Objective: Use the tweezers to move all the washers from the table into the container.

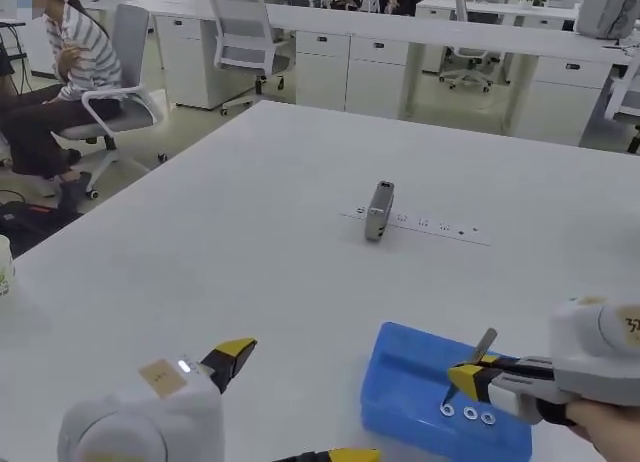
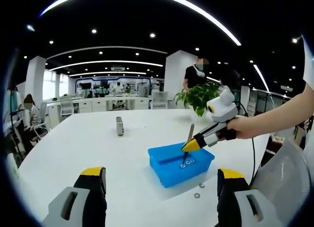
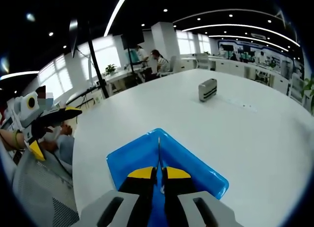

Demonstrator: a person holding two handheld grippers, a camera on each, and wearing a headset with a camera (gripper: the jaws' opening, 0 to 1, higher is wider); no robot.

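Observation:
A blue container sits at the table's near edge with three washers in a row inside it. My right gripper is shut on the metal tweezers, whose tips point down at the leftmost washer. In the right gripper view, the tweezers rise from the closed right gripper over the container. My left gripper hangs open and empty left of the container. In the left gripper view, two washers lie on the table in front of the container.
A grey block stands at mid-table beside a flush socket strip. A person sits on a chair at far left, and a white cup is at the left edge. Another person stands behind a plant.

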